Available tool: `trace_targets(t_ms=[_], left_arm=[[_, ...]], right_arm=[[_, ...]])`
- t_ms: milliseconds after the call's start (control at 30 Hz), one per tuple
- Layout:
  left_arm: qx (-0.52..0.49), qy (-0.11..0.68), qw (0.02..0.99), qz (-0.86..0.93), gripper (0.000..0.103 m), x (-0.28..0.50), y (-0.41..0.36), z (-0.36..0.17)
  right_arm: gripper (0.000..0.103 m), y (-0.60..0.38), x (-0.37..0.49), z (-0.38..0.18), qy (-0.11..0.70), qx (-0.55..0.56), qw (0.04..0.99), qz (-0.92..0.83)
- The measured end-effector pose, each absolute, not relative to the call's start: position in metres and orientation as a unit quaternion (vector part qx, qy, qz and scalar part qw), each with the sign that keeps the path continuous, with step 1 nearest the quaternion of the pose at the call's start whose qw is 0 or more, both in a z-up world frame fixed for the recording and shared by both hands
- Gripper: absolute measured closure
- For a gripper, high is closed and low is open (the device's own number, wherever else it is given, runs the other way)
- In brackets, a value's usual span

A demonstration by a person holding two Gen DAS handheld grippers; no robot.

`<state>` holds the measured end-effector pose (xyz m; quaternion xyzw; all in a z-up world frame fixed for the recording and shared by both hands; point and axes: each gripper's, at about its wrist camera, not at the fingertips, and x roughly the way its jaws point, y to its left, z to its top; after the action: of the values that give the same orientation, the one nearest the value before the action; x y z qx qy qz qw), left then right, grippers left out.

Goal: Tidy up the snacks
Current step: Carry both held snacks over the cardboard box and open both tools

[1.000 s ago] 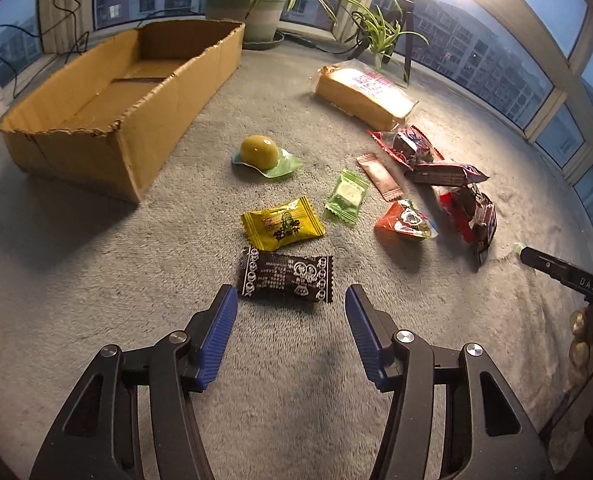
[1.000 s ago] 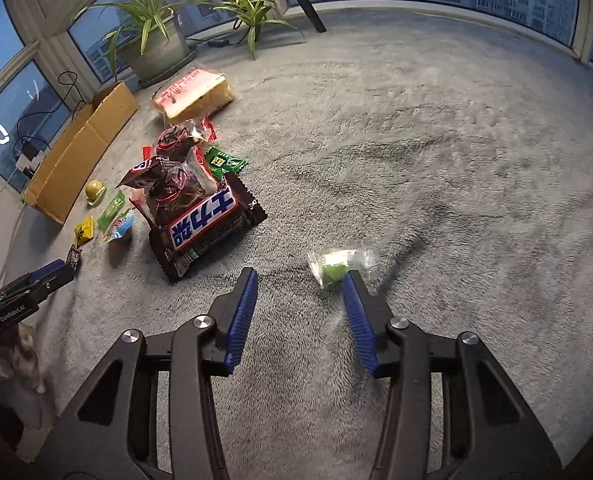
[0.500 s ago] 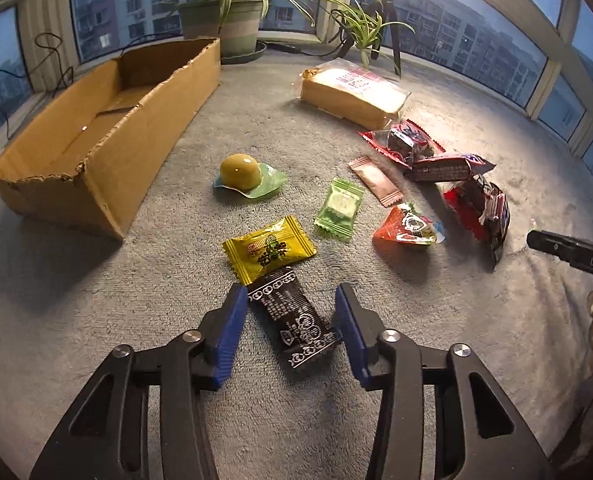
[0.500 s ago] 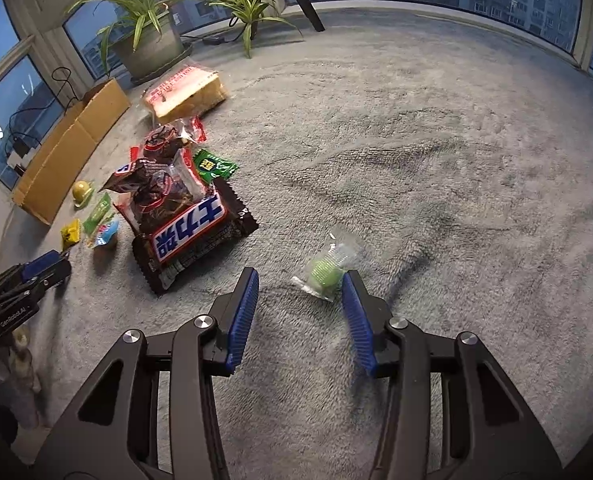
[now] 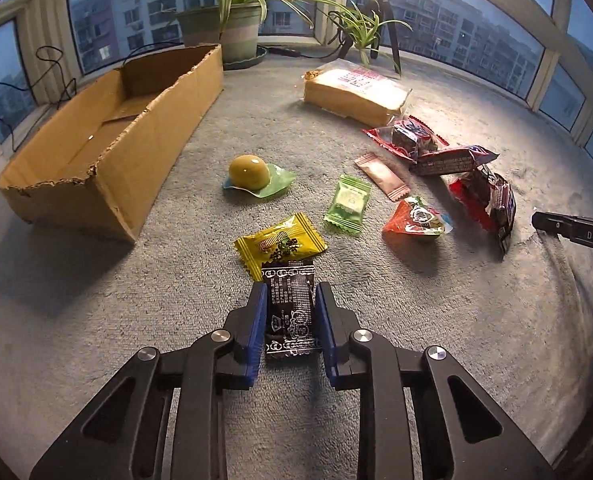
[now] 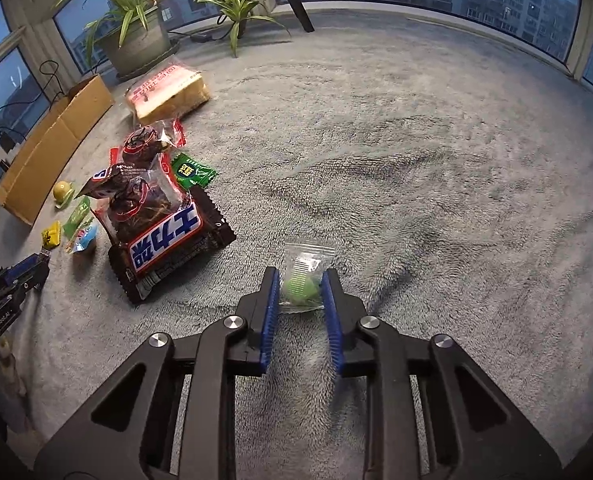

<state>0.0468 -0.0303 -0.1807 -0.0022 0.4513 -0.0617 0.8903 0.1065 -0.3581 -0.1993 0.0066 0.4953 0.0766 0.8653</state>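
My left gripper (image 5: pixel 289 292) is shut on a black candy wrapper (image 5: pixel 290 308) lying on the grey carpet, its blue pads against both long sides. A yellow candy packet (image 5: pixel 280 244) touches the wrapper's far end. My right gripper (image 6: pixel 300 284) is shut on a small clear bag with a green sweet (image 6: pixel 301 280) on the carpet. An open cardboard box (image 5: pixel 108 136) lies to the left in the left wrist view. It also shows in the right wrist view (image 6: pixel 52 144).
Loose snacks lie ahead: a yellow jelly cup (image 5: pixel 252 172), a green packet (image 5: pixel 348 204), a pink stick (image 5: pixel 382 176), a red triangular pack (image 5: pixel 416 220), a chocolate bar pile (image 6: pixel 164 232), a bread loaf (image 5: pixel 356 92). Potted plants (image 5: pixel 236 28) stand by the windows.
Both grippers moved forward and closed. The left jaws closed on the black wrapper, which turned lengthwise. The right jaws closed on the clear bag with the green sweet.
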Motion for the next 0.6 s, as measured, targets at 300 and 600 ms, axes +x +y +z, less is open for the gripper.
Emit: trace_targets(t_ms=[300, 600], left_arm=[[-0.014, 0.449, 0.891, -0.063, 0.081, 0.047, -0.028, -0.180], [-0.034, 0.436, 0.897, -0.067, 0.081, 0.042, -0.021, -0.162]], right_arm=[[0.081, -0.360, 0.104, -0.197, 0.492, 0.015, 0.867, 0.074], [0.081, -0.346, 0.099, -0.165, 0.465, 0.024, 0.880, 0.091]])
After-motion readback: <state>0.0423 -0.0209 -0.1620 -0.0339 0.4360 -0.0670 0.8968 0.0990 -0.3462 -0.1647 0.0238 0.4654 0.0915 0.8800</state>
